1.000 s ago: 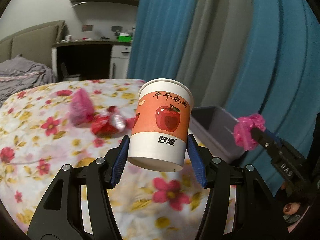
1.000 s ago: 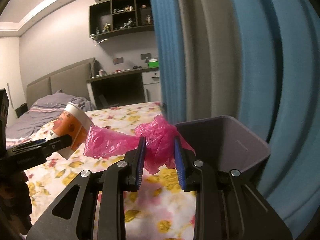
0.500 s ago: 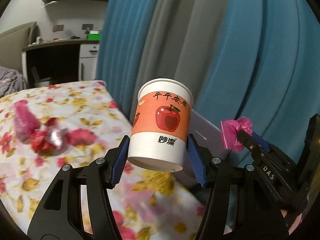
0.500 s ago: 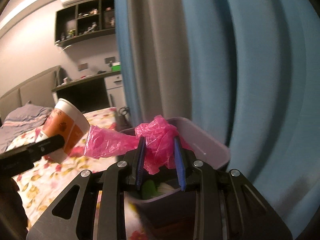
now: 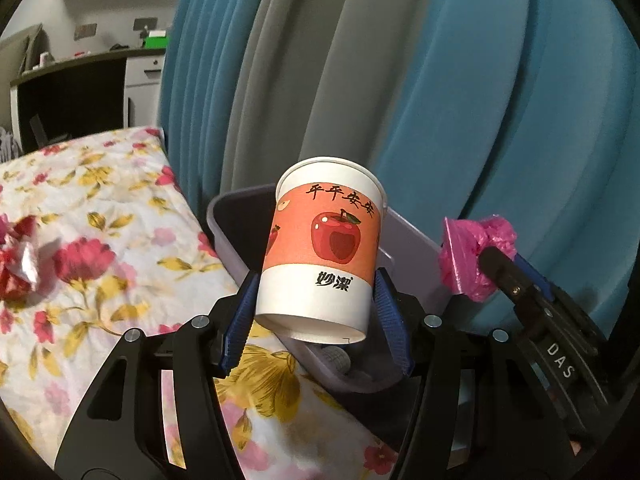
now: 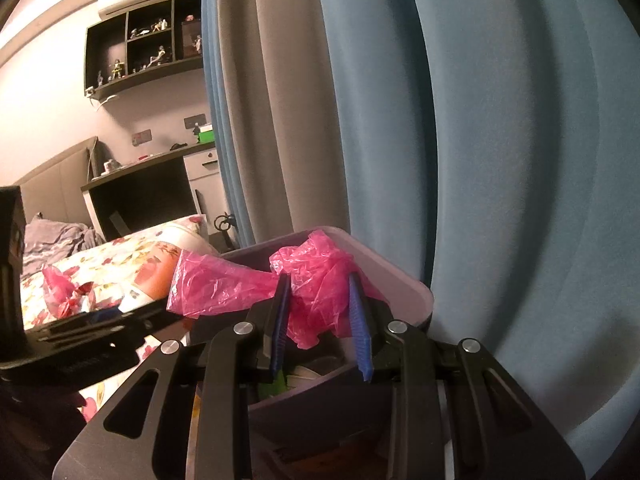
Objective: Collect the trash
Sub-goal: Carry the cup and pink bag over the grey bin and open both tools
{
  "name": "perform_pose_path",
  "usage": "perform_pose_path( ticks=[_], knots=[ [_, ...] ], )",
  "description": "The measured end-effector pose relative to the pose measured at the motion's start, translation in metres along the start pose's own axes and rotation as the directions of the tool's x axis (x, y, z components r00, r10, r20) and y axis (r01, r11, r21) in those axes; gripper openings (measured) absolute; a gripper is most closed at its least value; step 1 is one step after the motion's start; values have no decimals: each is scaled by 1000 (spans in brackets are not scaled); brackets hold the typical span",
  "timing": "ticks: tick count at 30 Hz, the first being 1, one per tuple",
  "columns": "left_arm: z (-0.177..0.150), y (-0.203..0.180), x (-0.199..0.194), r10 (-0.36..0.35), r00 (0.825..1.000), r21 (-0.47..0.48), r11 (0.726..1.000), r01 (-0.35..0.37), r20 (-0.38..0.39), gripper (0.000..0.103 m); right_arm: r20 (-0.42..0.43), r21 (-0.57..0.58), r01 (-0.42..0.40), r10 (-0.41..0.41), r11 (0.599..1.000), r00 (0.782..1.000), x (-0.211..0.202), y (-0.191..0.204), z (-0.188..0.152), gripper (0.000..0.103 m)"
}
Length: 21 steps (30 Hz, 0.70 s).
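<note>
My left gripper (image 5: 316,304) is shut on a paper cup (image 5: 324,248) with a red apple print, held upright over the near rim of the grey trash bin (image 5: 404,240). My right gripper (image 6: 320,308) is shut on a crumpled pink plastic bag (image 6: 316,280), held above the open bin (image 6: 400,280), which holds some trash. The bag and right gripper also show at the right of the left wrist view (image 5: 472,256). The cup shows at the left of the right wrist view (image 6: 156,276).
The bin stands between the flowered bed (image 5: 100,248) and the blue and grey curtains (image 5: 440,80). A red wrapper (image 5: 16,264) and pink trash (image 6: 60,288) lie on the bed. A desk (image 6: 152,188) stands behind.
Both grippers have swung right from the bed to over the bin, carrying the cup and the pink bag. The bin's inside now shows under the right gripper.
</note>
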<state>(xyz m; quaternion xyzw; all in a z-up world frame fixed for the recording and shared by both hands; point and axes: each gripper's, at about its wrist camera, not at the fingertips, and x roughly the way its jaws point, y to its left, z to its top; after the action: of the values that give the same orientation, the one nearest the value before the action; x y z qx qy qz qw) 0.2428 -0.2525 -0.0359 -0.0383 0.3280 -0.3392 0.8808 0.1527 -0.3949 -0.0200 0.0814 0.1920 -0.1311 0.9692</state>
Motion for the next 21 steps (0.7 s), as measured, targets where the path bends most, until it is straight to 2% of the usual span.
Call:
perform_pose_path(
  ticks=[9, 21],
  knots=[
    [-3, 4, 23, -41, 998, -41, 998, 39, -52, 57, -14, -2, -5, 5, 1000, 1000, 8, 3, 1, 30],
    [-5, 1, 44, -95, 992, -65, 994, 90, -83, 57, -30, 2, 14, -13, 1000, 999, 17, -1, 0, 30]
  ],
)
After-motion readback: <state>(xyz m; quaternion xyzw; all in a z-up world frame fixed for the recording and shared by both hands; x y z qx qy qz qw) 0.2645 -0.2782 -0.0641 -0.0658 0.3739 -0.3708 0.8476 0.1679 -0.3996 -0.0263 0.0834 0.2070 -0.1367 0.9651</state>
